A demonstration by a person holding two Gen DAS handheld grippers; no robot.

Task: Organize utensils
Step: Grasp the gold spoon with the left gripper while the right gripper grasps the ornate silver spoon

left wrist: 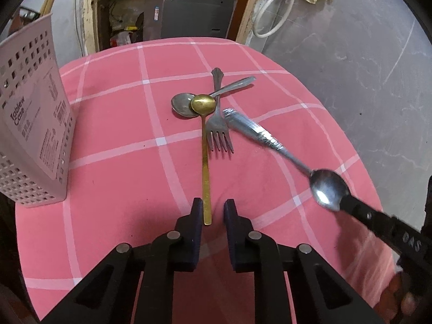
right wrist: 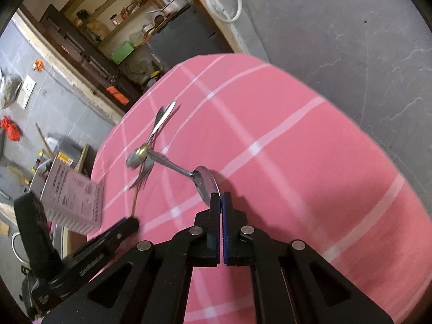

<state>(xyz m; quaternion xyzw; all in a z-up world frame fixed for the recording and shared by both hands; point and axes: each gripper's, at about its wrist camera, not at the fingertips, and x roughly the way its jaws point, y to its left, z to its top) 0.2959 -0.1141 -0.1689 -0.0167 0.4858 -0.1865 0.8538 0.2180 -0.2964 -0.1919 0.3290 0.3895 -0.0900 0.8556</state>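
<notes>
On the pink checked cloth a gold spoon lies with its handle end between the fingers of my left gripper. The jaws stand slightly apart and a gap shows beside the handle. Its bowl rests on a silver spoon, next to a fork. My right gripper is shut on the bowl edge of another silver spoon, also seen at the right in the left wrist view. That spoon's patterned handle points toward the pile.
A white perforated tableware case stands at the table's left edge, also visible in the right wrist view. Grey floor lies beyond the table's rounded far and right edges. A cluttered shelf stands behind the table.
</notes>
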